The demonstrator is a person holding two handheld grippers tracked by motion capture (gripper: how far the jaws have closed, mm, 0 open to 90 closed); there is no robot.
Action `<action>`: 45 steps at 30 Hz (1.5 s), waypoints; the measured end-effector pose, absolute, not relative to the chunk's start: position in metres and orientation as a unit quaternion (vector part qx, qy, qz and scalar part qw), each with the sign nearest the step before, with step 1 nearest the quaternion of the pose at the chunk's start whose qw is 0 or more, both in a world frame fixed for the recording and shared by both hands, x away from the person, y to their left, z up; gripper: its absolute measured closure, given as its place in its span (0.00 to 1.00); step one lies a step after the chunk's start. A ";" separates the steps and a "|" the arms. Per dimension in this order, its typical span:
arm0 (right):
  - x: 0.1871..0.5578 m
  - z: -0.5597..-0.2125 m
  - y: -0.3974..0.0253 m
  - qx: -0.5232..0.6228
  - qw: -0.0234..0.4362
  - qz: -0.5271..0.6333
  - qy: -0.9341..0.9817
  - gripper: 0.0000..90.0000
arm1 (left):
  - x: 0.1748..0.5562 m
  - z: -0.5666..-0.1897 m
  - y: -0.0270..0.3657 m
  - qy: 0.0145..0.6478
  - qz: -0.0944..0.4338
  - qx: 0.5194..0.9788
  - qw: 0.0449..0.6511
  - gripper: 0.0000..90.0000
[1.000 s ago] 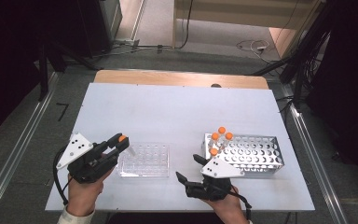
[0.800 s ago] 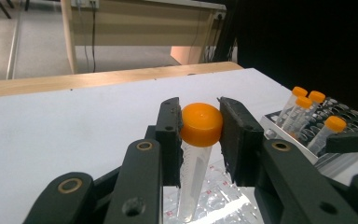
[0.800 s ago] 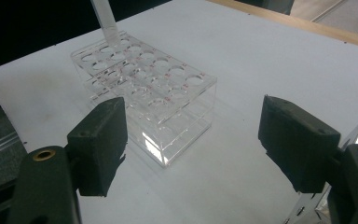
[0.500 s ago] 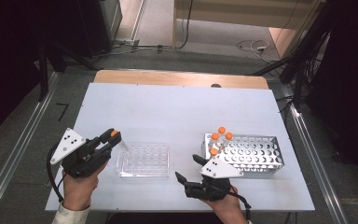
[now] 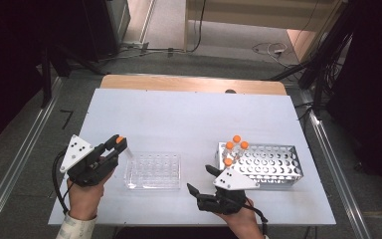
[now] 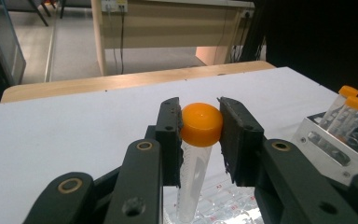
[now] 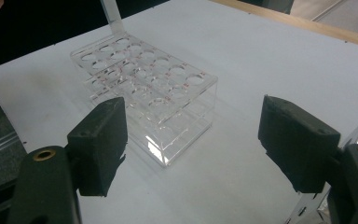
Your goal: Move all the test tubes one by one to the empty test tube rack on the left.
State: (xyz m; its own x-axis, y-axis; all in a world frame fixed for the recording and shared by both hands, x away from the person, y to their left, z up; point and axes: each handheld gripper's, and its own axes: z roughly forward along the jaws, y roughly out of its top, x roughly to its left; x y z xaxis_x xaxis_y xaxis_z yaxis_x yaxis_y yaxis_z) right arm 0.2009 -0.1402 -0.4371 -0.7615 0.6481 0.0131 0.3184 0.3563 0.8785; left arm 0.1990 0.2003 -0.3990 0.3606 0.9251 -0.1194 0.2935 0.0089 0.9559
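My left gripper is shut on the orange cap of a clear tube. It holds the tube tilted over the left end of a clear plastic rack, whose holes show no tubes. A metal rack at the right carries several orange-capped tubes at its left end. My right gripper rests near the table's front edge between the two racks, open, with nothing between its jaws.
The white table has a wooden strip along its far edge. Cables lie on the floor beyond it. A metal rail runs along the right side.
My left gripper has drawn back to the left and toward the front edge with the tube, whose tip now hangs over the clear rack's left end. The right gripper has stayed put.
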 end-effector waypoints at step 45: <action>0.200 -0.436 -0.144 0.300 0.174 0.483 0.804 0.25 | 0.203 -0.426 0.188 0.489 0.280 0.660 0.497 0.58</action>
State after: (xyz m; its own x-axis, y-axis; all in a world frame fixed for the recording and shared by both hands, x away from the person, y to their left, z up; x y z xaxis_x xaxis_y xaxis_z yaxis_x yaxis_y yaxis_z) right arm 0.2003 -0.1440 -0.4363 -0.7586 0.6515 0.0100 0.3141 0.3521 0.8817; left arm 0.2035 0.1879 -0.4257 0.3651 0.9237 -0.1156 0.3673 -0.0289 0.9296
